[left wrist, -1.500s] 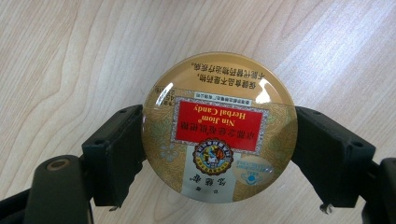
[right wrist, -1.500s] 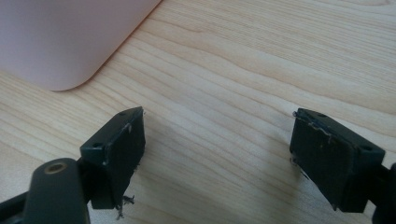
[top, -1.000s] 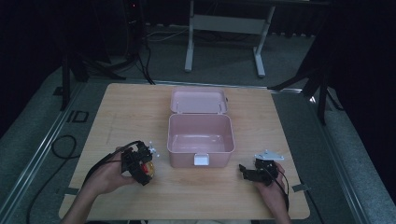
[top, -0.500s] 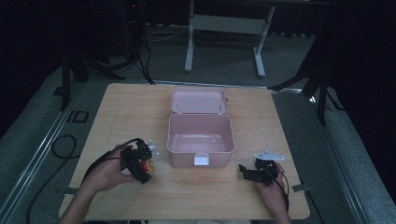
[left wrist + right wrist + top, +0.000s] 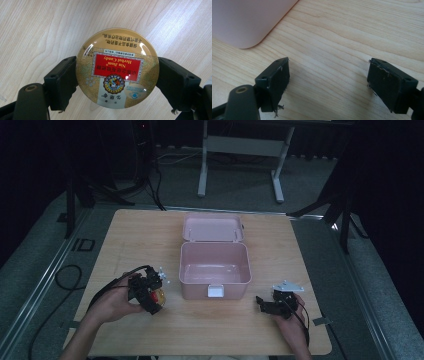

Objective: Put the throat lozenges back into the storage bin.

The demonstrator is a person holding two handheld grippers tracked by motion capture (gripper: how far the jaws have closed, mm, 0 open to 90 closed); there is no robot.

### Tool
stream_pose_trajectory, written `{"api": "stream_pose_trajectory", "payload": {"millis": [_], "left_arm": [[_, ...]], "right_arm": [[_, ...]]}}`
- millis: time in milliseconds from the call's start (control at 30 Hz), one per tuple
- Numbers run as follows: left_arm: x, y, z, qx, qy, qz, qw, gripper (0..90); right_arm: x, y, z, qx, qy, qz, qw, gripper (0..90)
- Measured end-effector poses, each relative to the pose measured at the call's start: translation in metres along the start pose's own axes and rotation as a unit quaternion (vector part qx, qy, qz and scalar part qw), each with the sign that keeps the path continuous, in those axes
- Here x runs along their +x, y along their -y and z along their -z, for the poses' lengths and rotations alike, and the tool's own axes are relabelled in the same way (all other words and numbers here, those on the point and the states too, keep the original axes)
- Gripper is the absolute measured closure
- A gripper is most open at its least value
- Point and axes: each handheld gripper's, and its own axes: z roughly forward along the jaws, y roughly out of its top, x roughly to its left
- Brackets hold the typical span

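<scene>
Little has shifted: left gripper (image 5: 117, 82) stays clamped on the tin (image 5: 117, 68), just left of the open box (image 5: 215, 265). Right gripper (image 5: 328, 85) rests with jaws apart. Risk: the round, glossy tin slipping sideways.

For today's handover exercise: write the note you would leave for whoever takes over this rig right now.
Left tool: shut on the candy tin, gripped by its edges just above the table, left of the box.
Right tool: open, holding nothing, low over the table right of the box.
Pink box: open, lid back, nothing seen inside.
Done: tin gripped.
Left: probably put the tin in the box, then close the lid.
</scene>
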Motion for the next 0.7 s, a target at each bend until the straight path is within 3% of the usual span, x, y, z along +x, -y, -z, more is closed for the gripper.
{"api": "stream_pose_trajectory", "payload": {"millis": [700], "left_arm": [[0.006, -0.001, 0.016, -0.005, 0.004, 0.0, 1.0, 20.9]], "right_arm": [[0.0, 0.0, 0.0, 0.0, 0.0, 0.0, 1.0, 17.9]]}}
